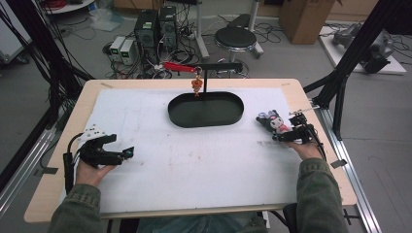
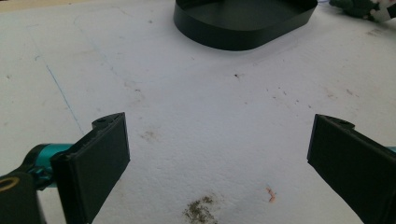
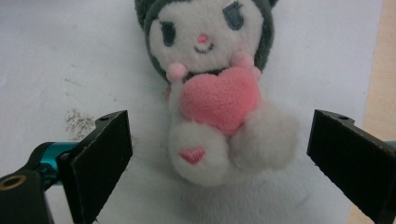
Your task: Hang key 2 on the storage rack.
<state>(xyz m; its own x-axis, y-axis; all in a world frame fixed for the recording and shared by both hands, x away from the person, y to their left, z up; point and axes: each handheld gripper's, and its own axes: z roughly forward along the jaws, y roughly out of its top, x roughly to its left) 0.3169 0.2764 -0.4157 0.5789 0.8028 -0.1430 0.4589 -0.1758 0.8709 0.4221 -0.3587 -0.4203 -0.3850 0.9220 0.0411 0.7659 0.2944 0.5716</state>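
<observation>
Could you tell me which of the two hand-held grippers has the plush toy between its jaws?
The right gripper: the plush toy lies between its open jaws; the left gripper faces bare mat.

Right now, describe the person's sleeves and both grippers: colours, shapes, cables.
Both sleeves are olive green. The left gripper is black, with a white dotted plate on top and a black cable trailing behind. The right gripper is black too. Up close, each has flat rectangular black pads on teal metal arms.
</observation>
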